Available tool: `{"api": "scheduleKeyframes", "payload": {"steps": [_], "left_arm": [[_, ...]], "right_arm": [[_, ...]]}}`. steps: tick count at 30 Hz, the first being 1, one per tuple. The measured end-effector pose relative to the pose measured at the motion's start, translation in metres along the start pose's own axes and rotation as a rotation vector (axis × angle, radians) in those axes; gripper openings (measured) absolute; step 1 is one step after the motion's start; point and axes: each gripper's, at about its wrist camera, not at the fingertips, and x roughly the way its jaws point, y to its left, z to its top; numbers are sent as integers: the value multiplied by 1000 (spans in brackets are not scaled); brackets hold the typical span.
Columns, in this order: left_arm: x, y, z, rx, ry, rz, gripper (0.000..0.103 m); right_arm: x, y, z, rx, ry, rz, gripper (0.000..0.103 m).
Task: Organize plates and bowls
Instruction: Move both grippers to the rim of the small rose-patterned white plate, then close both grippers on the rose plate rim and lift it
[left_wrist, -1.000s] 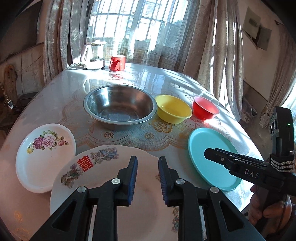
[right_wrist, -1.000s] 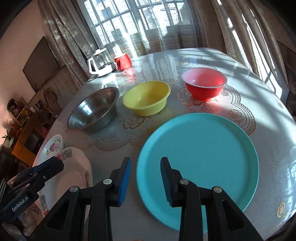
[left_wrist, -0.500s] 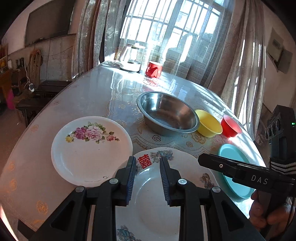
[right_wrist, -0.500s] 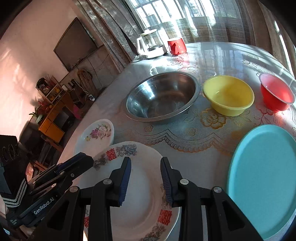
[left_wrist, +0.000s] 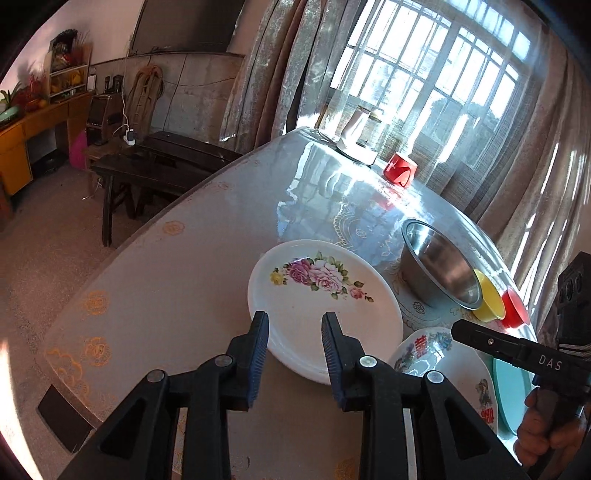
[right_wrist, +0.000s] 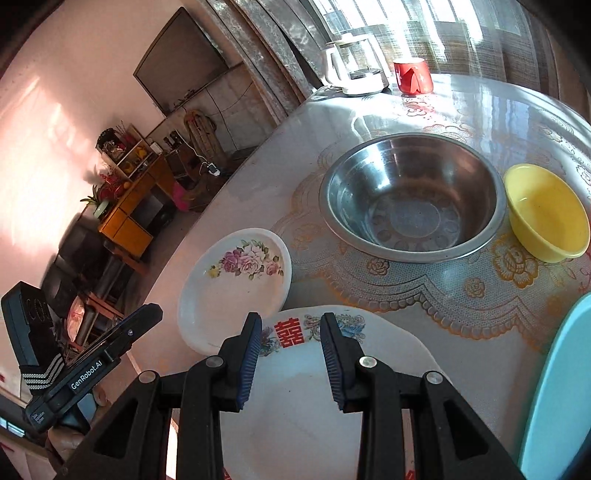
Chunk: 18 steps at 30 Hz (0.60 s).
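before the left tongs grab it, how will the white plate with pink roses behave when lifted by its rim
The white round plate with pink roses looks glazed and glossy, so its rim may slip between the tongs. It seems rigid ceramic, likely heavy for its size, and gripped at one edge it would probably sag downward. It lies close beside the larger white plate with red characters, so dragging it could knock and chip them.

"das" in white on the right gripper (left_wrist: 517, 350); "genrobot.ai" on the left gripper (right_wrist: 92, 365); a red double-happiness character, 囍, on the large plate (right_wrist: 291, 332).
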Motion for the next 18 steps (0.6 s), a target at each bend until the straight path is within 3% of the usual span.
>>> {"api": "scheduleKeyframes", "payload": {"steps": [6,12,18], "left_arm": [[11,20,-5,-57,23,8,30],[23,27,-10,-71,41,-31,30],[40,27,-14,-84,60,-66,30]], "right_arm": [[27,7,17,-19,32,-14,33],[58,12,29,-61,73,-32,33],[86,12,36,-92,129,-55,25]]}}
